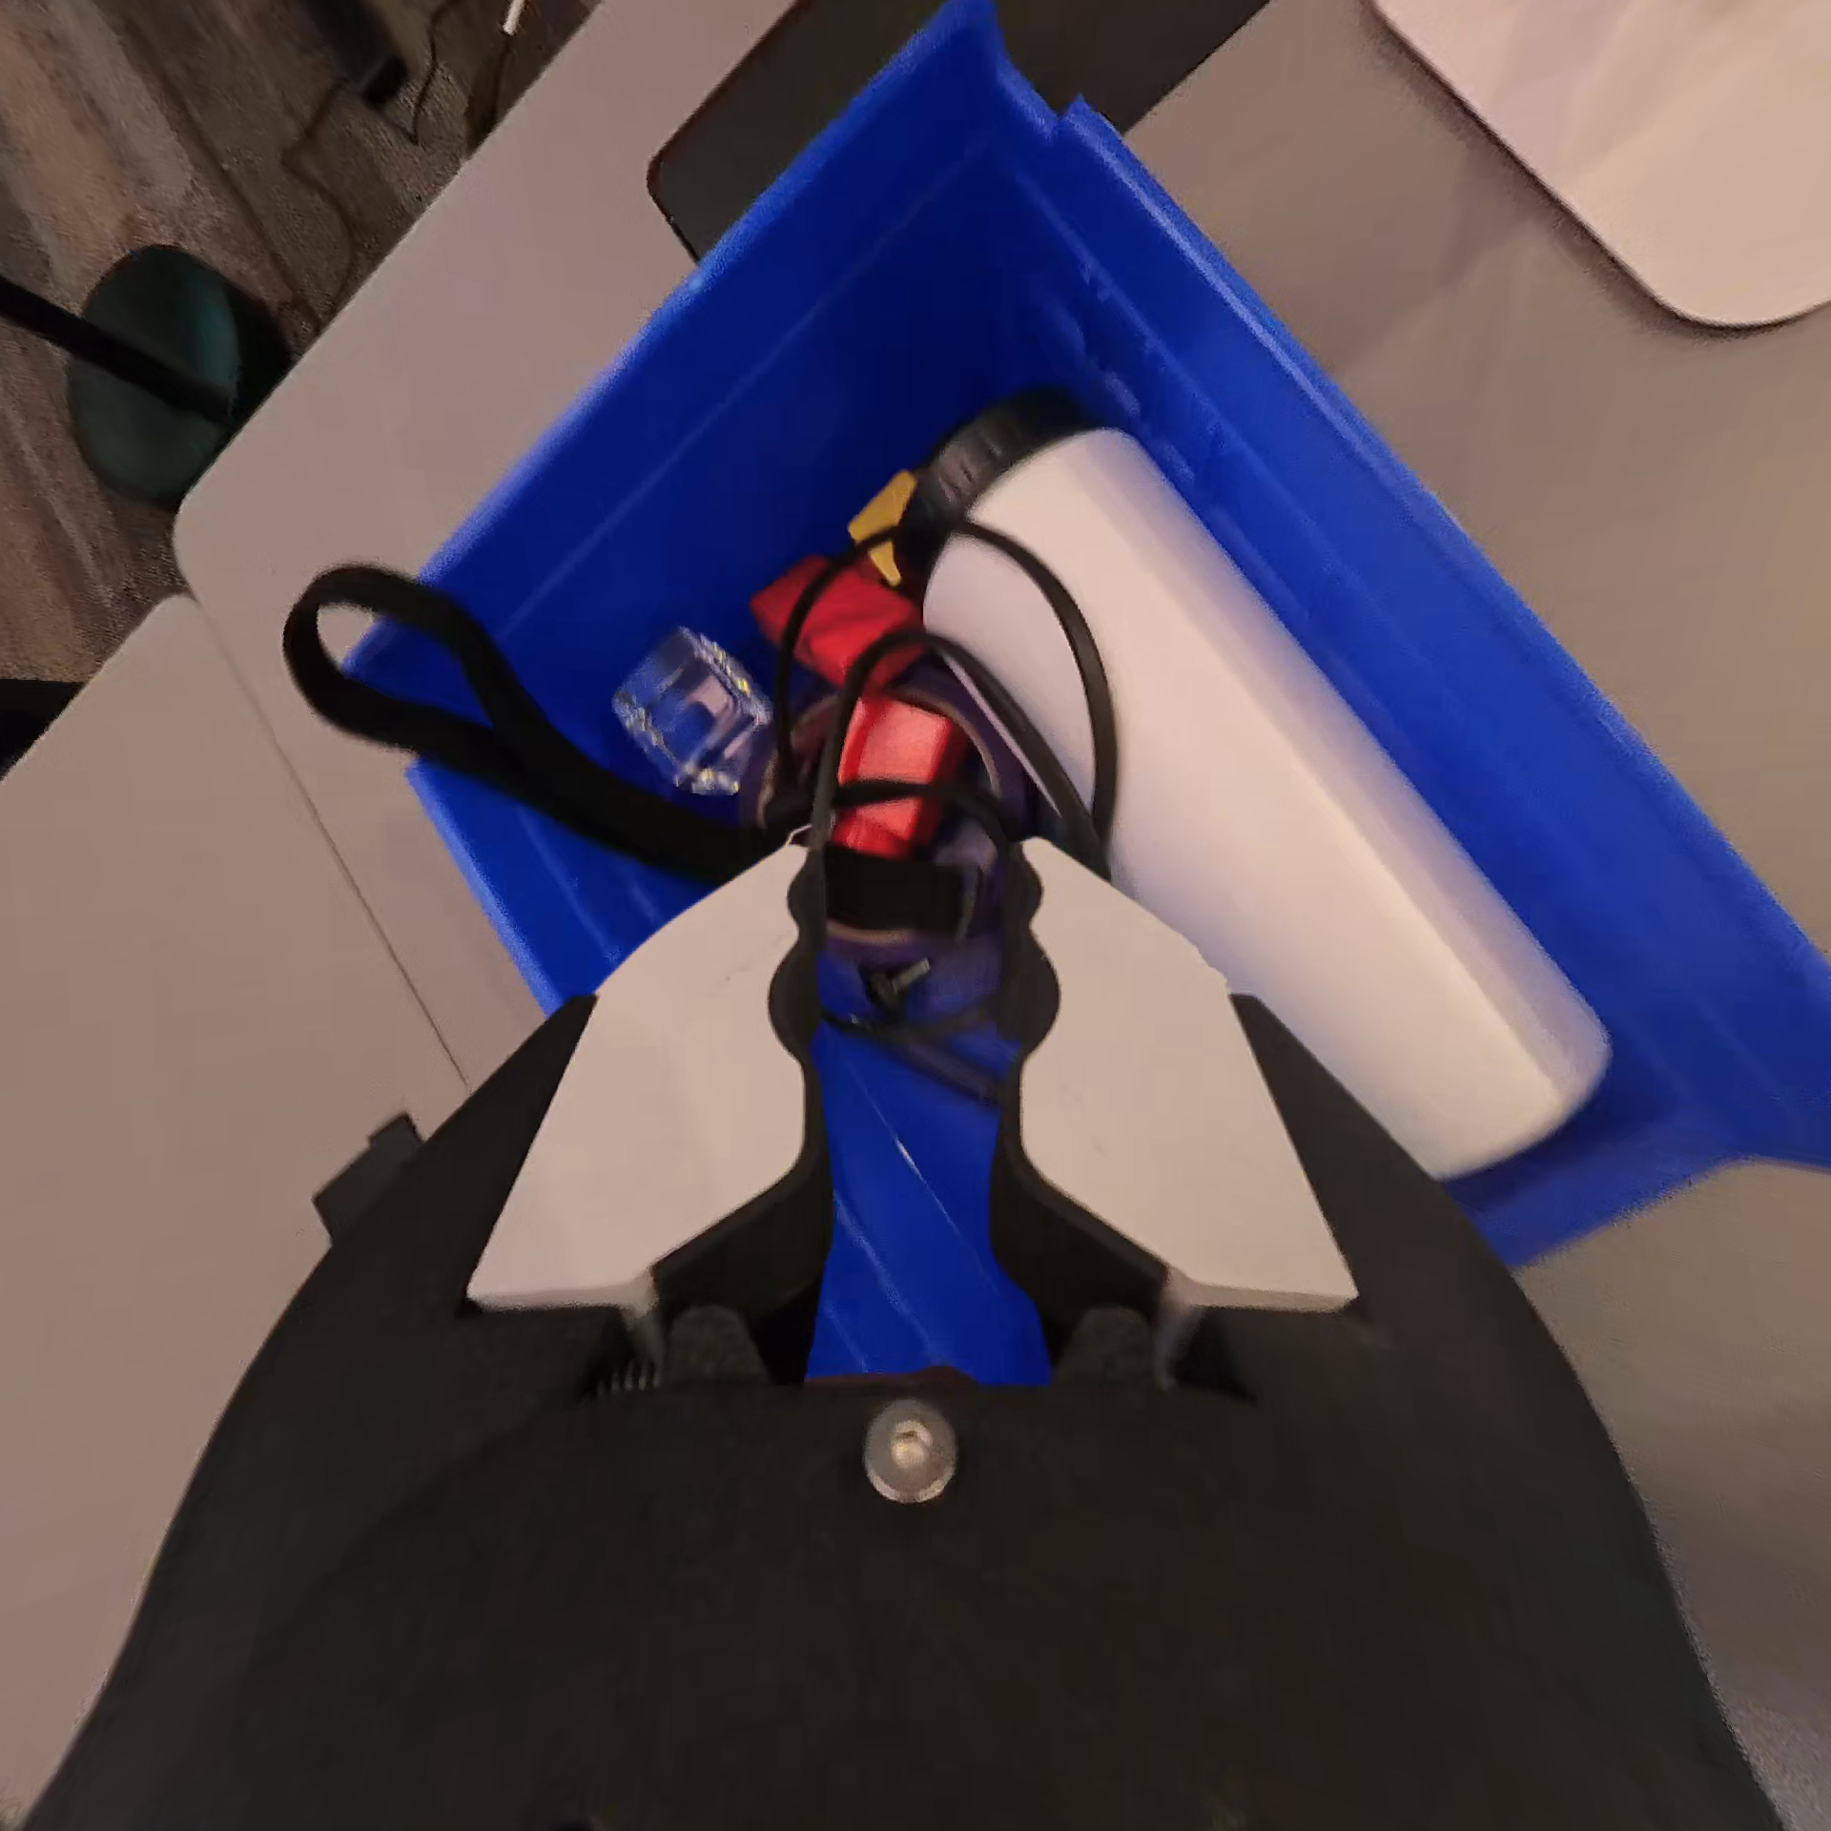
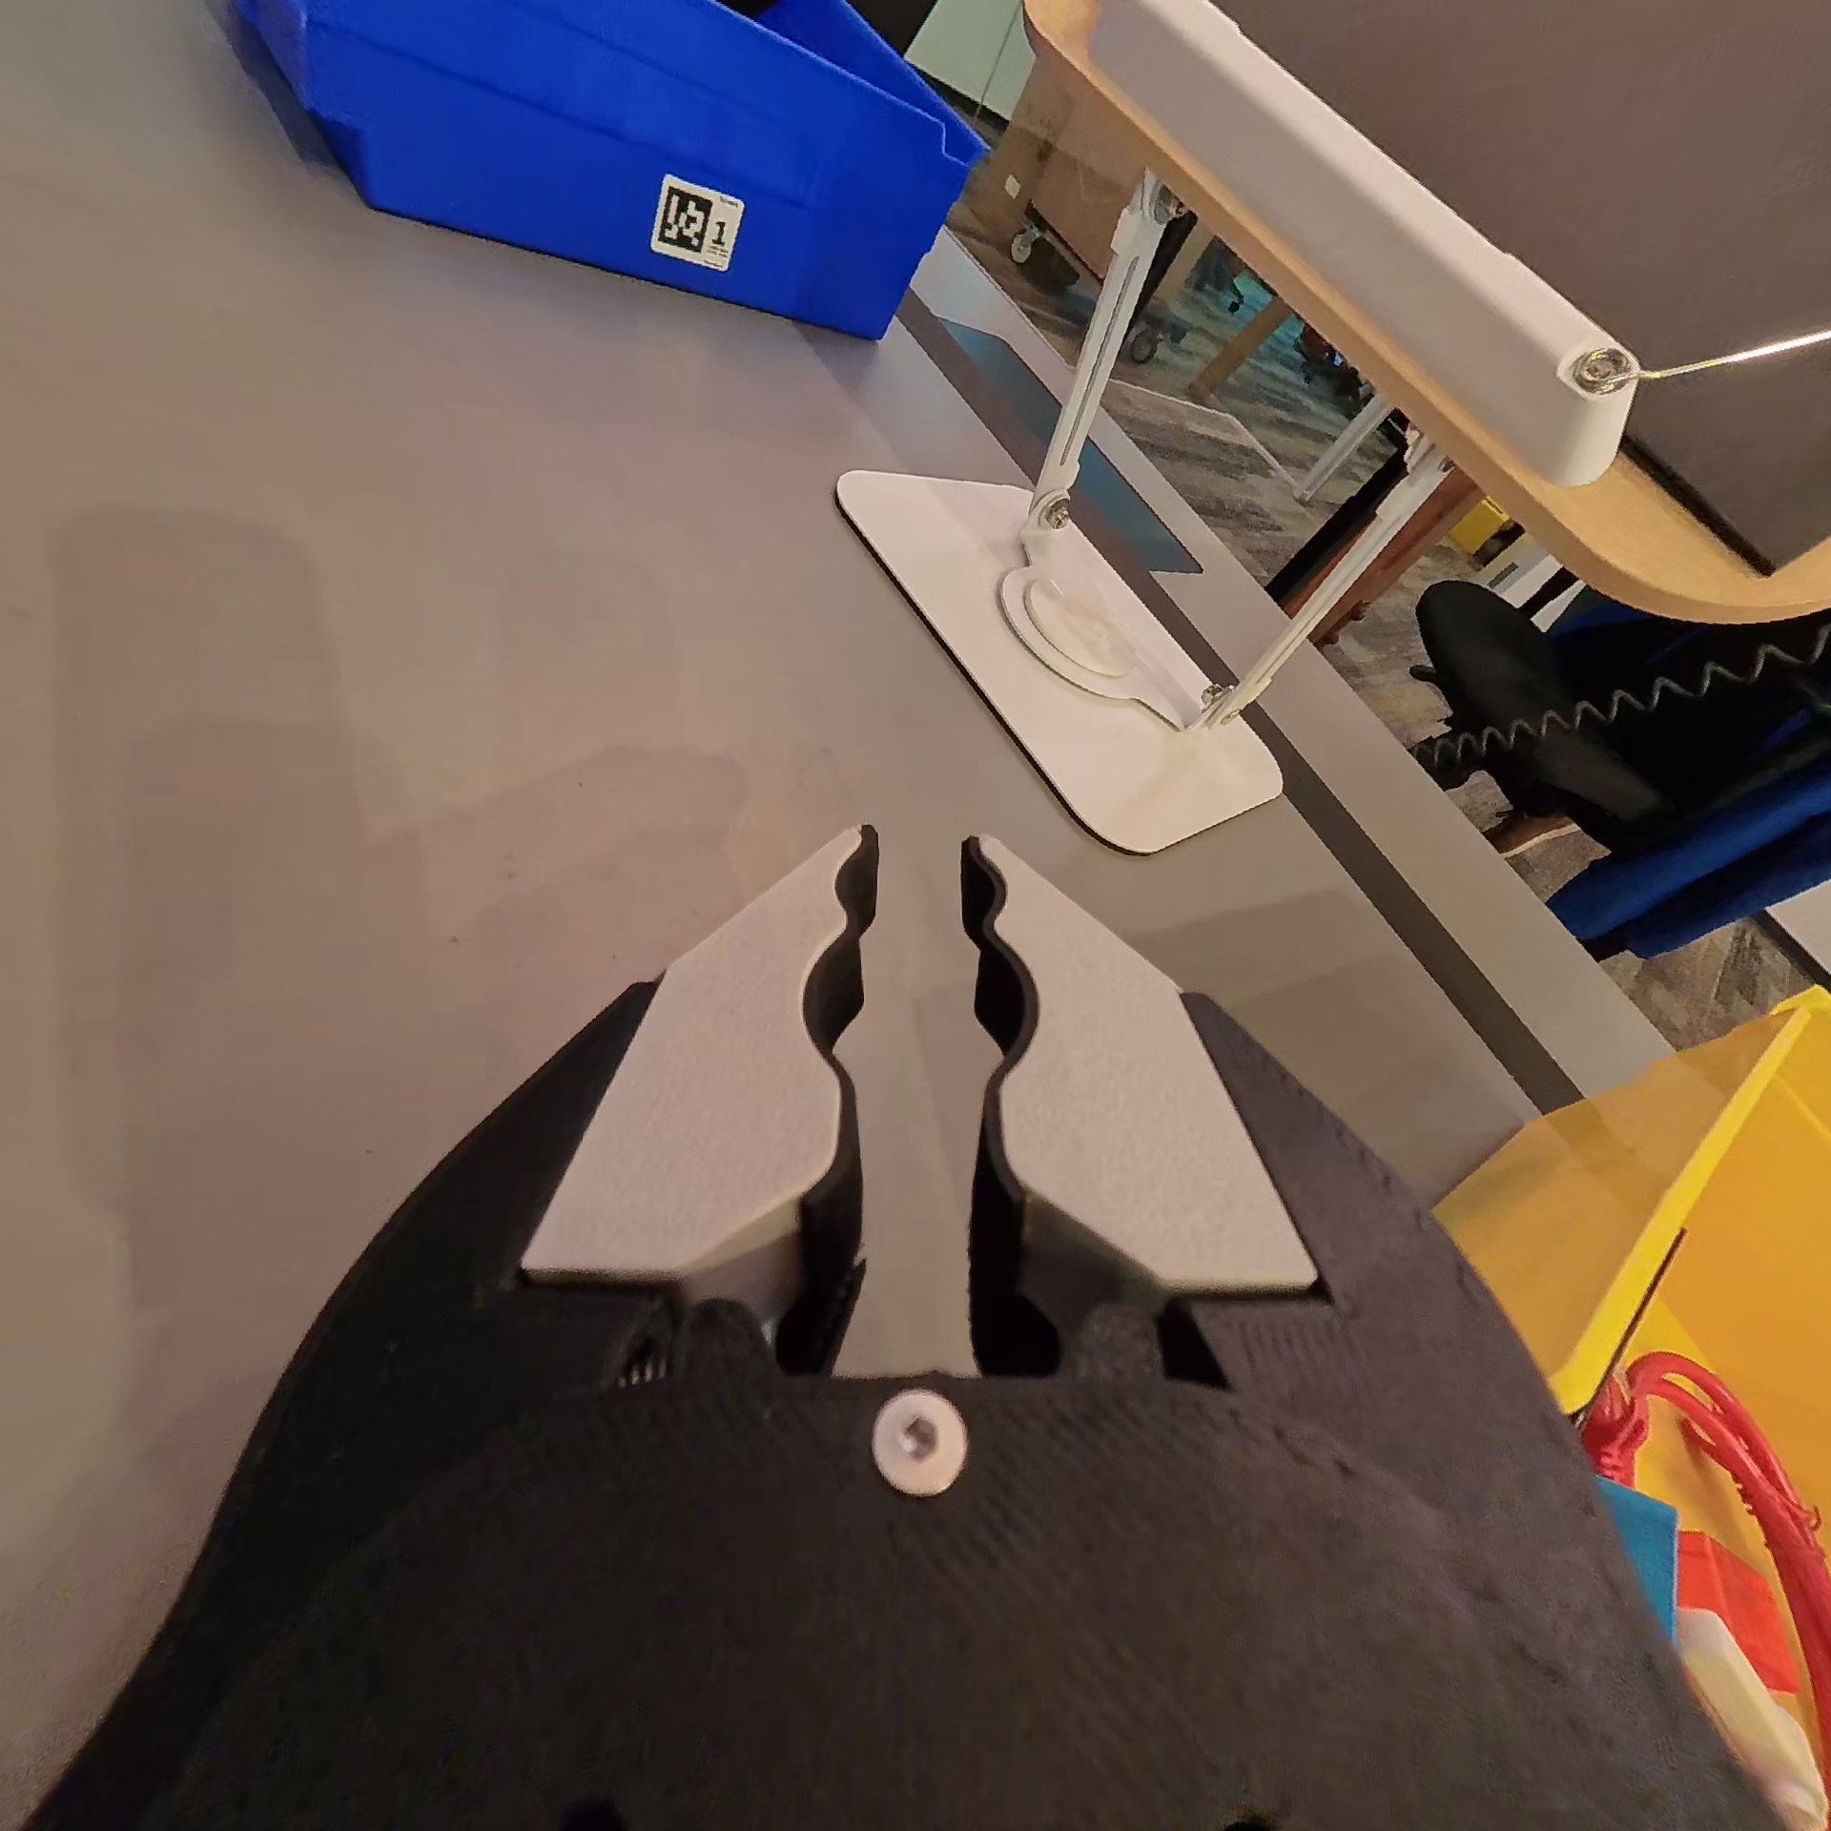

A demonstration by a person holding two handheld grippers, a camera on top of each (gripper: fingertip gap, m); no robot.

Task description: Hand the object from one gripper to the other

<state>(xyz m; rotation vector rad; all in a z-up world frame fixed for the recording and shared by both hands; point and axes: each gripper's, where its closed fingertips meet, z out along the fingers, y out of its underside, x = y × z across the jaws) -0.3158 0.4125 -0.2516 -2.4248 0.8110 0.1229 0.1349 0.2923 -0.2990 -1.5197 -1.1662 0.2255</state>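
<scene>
In the left wrist view, the left gripper (image 1: pixel 916 872) is reaching into a blue bin (image 1: pixel 694 446) at frame centre, its fingers partly spread around a tangled bundle (image 1: pixel 892 763) — red blocks, purple pieces and thin black cord. Whether the pads are pinching it yet, I cannot tell. It is looking light, soft and snag-prone; the firm red block at its middle seems the safest hold, since loose loops would slip. Beyond it are lying one clear plastic piece (image 1: pixel 694 708), one black strap loop (image 1: pixel 396 654) draped over the rim, and one white cylinder (image 1: pixel 1238 773) along the right wall.

In the right wrist view, the right gripper (image 2: pixel 919 842) is hovering empty over the grey table (image 2: pixel 396 594), fingers slightly apart — one white stand base (image 2: pixel 951 555) ahead, the bin at upper left.
</scene>
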